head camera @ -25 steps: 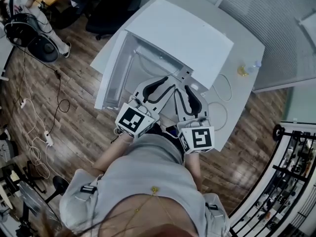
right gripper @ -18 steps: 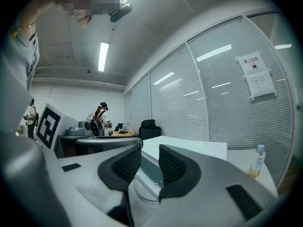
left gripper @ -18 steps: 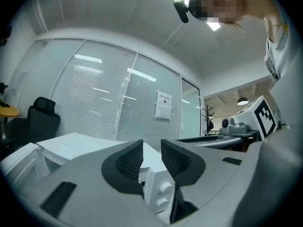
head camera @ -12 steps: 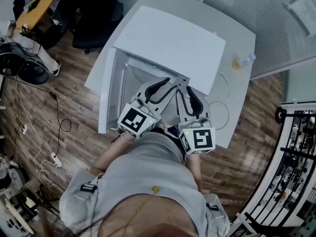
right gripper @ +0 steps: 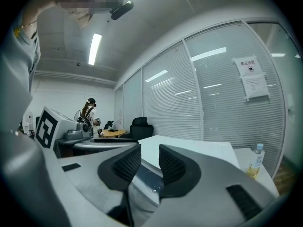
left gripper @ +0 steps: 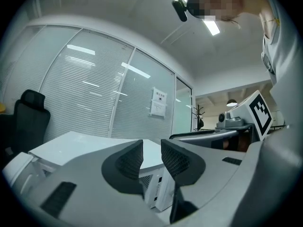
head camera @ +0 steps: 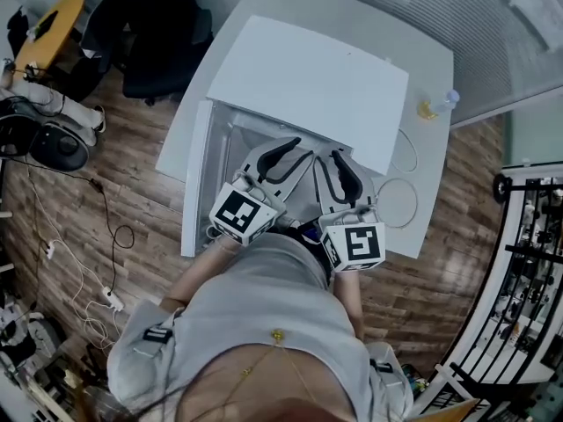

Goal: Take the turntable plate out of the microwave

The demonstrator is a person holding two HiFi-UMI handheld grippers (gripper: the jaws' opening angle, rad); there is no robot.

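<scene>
Both tongs are now sitting closer under the front edge of the microwave (head camera: 308, 77) than a second ago, side by side at its open mouth. The left tongs (left gripper: 151, 148) are standing slightly parted and gripping nothing, with only white casing showing through the gap. The right tongs (right gripper: 149, 150) are likewise standing a little apart and empty. A dark, glossy patch is showing beyond their gap, and it could be the cavity or glass; I cannot tell which. The door (head camera: 195, 183) is already hanging wide open to the left, so that step is looking done, while reaching in, gripping the plate and lifting it out are all still waiting. The plate is not showing plainly in any view. Neither tongs is carrying it, and it is not lying on the table (head camera: 422, 86), where only a bottle (head camera: 437, 105) and a looped cord (head camera: 396, 202) are resting. I am therefore judging that it is still sitting inside the cavity. Its look is staying hidden: no rim, shape or surface is coming through.
</scene>
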